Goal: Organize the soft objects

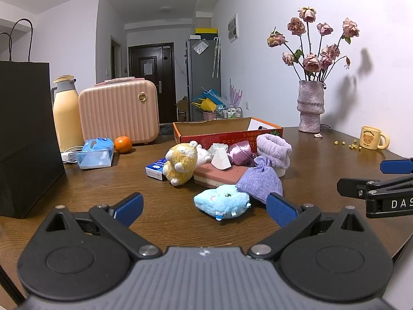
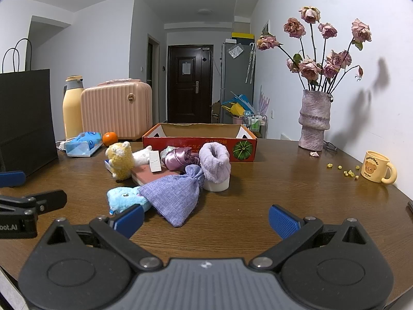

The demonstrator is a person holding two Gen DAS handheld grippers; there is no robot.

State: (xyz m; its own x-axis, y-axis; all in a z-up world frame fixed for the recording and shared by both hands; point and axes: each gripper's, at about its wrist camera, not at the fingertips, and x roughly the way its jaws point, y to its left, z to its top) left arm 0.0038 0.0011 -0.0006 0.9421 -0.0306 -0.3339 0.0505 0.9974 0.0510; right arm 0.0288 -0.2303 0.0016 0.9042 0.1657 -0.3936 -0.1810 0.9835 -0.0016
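Observation:
A pile of soft things lies mid-table before a red cardboard box [image 1: 227, 137] [image 2: 196, 143]: a blue plush [image 1: 222, 201] [image 2: 126, 197], a purple cloth pouch [image 1: 260, 180] [image 2: 175, 192], a yellow plush [image 1: 180, 162] [image 2: 120, 160], a lilac fuzzy sock [image 1: 275, 152] [image 2: 215, 162], a shiny purple satin bag [image 1: 240, 152] [image 2: 176, 159] and a pink sponge [image 1: 219, 174] [image 2: 147, 175]. My left gripper [image 1: 204, 209] is open, just short of the blue plush. My right gripper [image 2: 206, 219] is open, with the pouch's tip between its fingers' line.
A black paper bag [image 1: 25, 134] stands at the left edge. A cream flask [image 1: 65, 111], pink case [image 1: 118, 111], tissue pack [image 1: 95, 152] and orange [image 1: 123, 144] sit behind. A vase of dried roses [image 1: 311, 108] and a bear mug [image 1: 371, 138] stand at the right.

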